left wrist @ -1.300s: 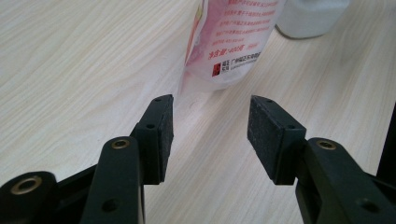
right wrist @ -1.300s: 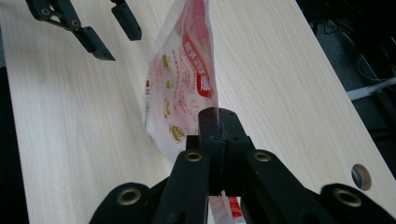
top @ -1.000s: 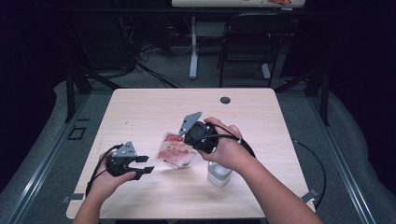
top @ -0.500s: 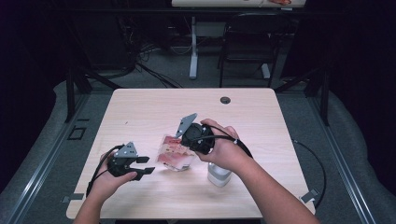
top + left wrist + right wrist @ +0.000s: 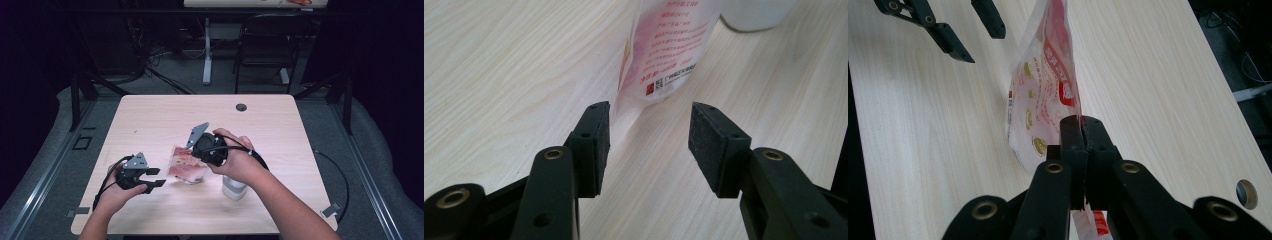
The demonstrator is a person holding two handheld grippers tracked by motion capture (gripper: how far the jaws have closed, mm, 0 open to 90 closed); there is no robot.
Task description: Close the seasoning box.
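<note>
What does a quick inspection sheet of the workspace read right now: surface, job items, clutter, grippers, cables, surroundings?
Surface: light wooden table, round grommet hole.
Job's things: red-and-white printed pouch, one edge pinched; white container beside it.
Clutter: nothing seen.
Grippers: right gripper shut on the pouch; left gripper open, near the pouch's corner.
Cables: one trails from each gripper; more on the floor.
Surroundings: dark room, chair, another table behind.

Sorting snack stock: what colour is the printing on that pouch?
Red on a clear and white pouch, clearest in the right gripper view.
</note>
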